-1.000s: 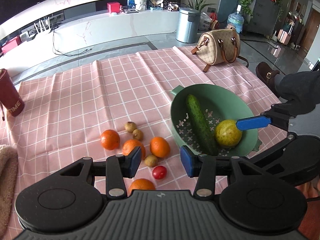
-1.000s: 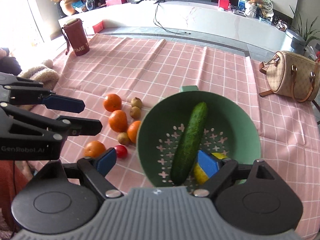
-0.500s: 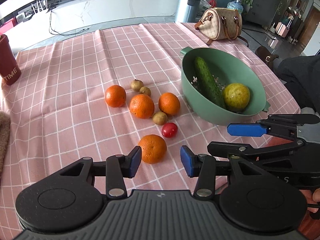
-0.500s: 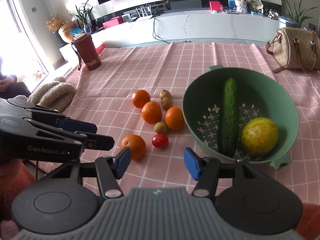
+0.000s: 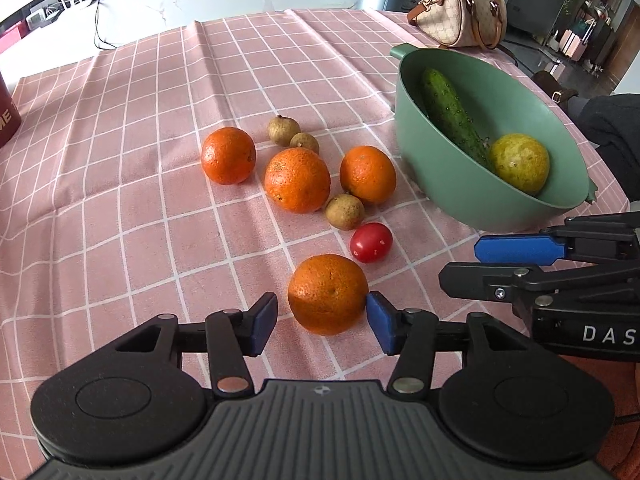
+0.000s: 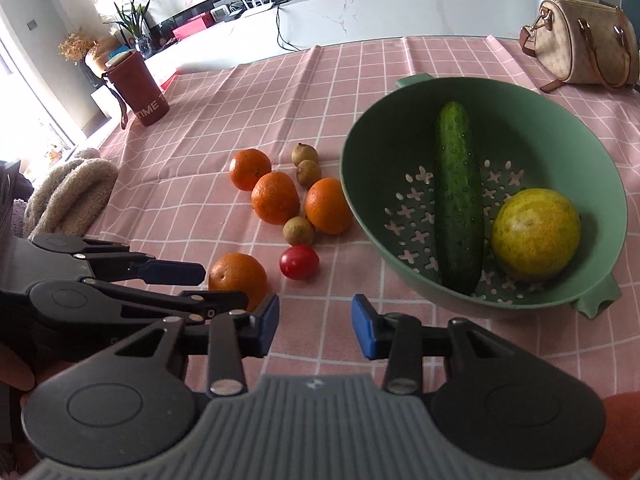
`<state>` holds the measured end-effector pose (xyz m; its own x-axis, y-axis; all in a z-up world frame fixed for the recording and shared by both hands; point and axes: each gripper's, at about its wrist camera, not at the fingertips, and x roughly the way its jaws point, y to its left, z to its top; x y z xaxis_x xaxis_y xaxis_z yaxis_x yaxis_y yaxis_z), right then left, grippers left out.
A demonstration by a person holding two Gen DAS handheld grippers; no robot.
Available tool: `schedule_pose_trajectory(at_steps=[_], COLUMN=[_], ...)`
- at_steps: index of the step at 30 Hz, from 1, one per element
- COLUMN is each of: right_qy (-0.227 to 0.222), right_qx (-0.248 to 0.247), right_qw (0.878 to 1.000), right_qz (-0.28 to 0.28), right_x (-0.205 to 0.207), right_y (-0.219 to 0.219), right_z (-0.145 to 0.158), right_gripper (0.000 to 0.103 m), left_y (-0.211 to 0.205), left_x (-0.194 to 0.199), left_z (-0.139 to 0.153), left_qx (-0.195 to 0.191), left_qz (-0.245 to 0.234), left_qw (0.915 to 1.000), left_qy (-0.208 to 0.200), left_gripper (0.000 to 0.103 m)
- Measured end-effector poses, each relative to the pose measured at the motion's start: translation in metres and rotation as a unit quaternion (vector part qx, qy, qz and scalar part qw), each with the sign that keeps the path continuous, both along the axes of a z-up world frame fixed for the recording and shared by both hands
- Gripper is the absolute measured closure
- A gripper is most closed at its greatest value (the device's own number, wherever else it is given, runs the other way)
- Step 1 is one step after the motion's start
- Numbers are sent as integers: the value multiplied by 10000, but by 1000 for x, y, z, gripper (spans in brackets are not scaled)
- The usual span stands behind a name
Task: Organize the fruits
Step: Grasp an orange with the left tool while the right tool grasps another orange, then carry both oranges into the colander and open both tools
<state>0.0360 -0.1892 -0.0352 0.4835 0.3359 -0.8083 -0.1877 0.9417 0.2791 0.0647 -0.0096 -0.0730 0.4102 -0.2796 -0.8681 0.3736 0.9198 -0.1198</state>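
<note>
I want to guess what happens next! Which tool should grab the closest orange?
Left. The left tool is open with the nearest orange between its fingers. The right tool is open over bare cloth.

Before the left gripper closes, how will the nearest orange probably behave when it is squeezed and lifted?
The orange is round and rests freely on the tablecloth, so it may roll if touched on one side only. The left gripper is open with one pad on each side of it, so a centred squeeze seems likely. Its dimpled peel probably gives good friction.
</note>
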Motion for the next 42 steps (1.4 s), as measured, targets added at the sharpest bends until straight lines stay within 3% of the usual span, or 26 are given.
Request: schedule_pose_trajectory(at_steps=[6, 9, 15, 20, 26, 32, 42], right_qy=[82, 95, 58, -56, -643, -1053, -1041], right_qx=[79, 90, 88, 73, -491, -1007, -1357], right_qw=[9999, 9999, 9999, 9991, 9923, 9810, 9736], right_qz=[-125, -103, 14, 420, 937, 1279, 1514], right_x=[9, 10, 10, 13, 30, 53, 77], right_y=[1, 2, 5, 16, 45, 73, 94], right_z=[-6, -7, -5, 4, 13, 7, -13], right_gripper=[65, 65, 65, 65, 65, 69, 68], left_y=[-4, -3, 5, 21, 44, 65, 77], left_x=[4, 6, 6, 12, 21, 31, 37], left_z=[-7, -9, -4, 8, 13, 8, -1], left_qx=[-42, -170, -337, -463, -397, -563, -633], left_qz=[-177, -158, -38, 330, 911, 1338, 1577], left_qw=[9998, 9997, 9994, 9980, 9942, 9888, 9851], left_qy=[-26, -39, -102, -271, -417, -353, -278], left_gripper=[41, 50, 53, 53, 53, 53, 53])
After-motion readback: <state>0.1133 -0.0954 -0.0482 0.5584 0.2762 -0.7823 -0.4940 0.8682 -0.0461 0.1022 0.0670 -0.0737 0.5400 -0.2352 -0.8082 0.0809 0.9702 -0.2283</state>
